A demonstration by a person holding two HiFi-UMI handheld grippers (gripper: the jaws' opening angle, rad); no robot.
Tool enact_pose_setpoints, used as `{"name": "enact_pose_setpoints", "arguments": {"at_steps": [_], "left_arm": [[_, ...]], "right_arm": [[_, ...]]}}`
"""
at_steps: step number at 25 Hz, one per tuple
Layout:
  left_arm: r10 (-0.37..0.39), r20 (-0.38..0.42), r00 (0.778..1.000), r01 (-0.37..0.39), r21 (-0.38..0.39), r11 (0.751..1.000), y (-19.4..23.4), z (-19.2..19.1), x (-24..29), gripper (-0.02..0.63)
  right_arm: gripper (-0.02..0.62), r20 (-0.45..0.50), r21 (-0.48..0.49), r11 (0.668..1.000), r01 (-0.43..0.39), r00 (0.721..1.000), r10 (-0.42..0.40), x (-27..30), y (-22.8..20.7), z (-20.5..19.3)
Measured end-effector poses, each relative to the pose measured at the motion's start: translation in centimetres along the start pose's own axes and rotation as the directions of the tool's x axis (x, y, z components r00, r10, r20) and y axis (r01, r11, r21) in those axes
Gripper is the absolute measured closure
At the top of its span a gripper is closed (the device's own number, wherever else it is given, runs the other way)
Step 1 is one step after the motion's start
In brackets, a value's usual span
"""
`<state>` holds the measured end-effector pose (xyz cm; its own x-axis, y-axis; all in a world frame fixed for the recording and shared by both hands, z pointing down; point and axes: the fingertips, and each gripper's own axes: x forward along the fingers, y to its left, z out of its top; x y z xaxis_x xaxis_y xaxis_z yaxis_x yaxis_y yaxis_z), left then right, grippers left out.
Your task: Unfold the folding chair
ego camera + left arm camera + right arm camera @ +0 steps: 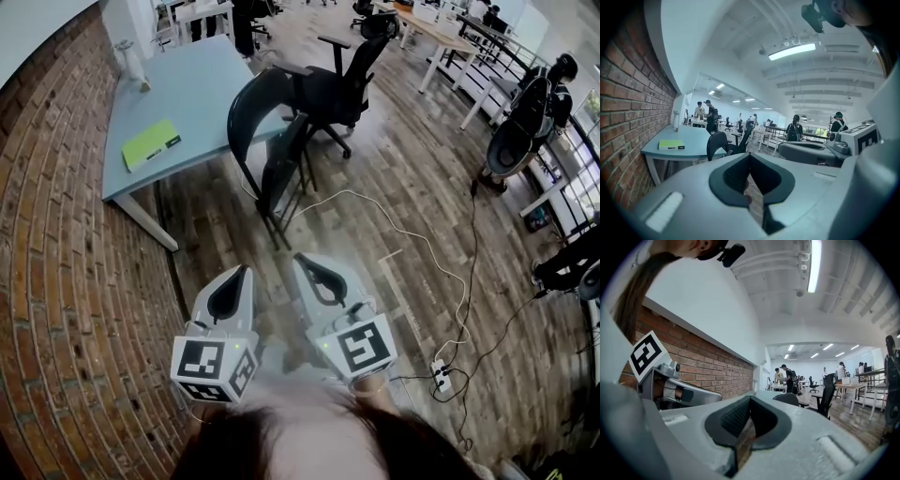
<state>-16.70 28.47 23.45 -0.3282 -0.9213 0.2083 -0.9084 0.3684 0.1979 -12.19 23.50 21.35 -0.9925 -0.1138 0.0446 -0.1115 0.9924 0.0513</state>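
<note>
While pointed ahead over the wooden floor (422, 178), held side by side at the near edge: left gripper (246, 272) and right gripper (300, 261), each with jaws pressed together and nothing between them. Clear of every object, a marker cube at the back of each. To the near right, a white power strip (441, 375) on the floor, with a white cable (412, 234) snaking from it toward the middle and dark cables trailing off to the right. Just beyond the gripper tips, a short stretch of bare boards, then the feet of the folding chair (279, 164): black, folded, upright, directly ahead of both grippers with nothing in between. Stands at the near right corner of a pale blue table (202, 80); cannot tell whether it leans on the tabletop. Part of the white cable on the floor just right of its feet. On the table, well left of the chair, a flat green box (150, 143). Along the whole left side, a brick wall (56, 244) hard against the table. Close behind the folding chair, a black office chair (342, 84), crowding it from the far right. Farther off, long desks (441, 33), more office chairs and several people standing.
</note>
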Motion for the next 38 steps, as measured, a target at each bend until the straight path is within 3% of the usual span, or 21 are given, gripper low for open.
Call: {"name": "enact_pose_setpoints", "arguments": {"at_steps": [14, 27, 38], "left_arm": [[-0.047, -0.003, 0.999, 0.047, -0.010, 0.999, 8.0, 2.6, 5.3, 0.604], [-0.104, -0.025, 0.994, 0.103, -0.034, 0.994, 11.3, 2.5, 7.3, 0.604], [-0.089, -0.038, 0.995, 0.087, -0.051, 0.995, 14.5, 3.2, 11.4, 0.604]], "right_arm": [[0.597, -0.059, -0.048, 0.998, 0.043, 0.997, -0.046, 10.2, -1.1, -0.1], [0.597, -0.086, -0.033, 0.993, 0.118, 0.989, -0.120, 13.4, -1.9, -1.2], [0.597, -0.106, 0.004, 0.986, 0.169, 0.980, -0.167, 17.8, -6.1, -2.0]]}}
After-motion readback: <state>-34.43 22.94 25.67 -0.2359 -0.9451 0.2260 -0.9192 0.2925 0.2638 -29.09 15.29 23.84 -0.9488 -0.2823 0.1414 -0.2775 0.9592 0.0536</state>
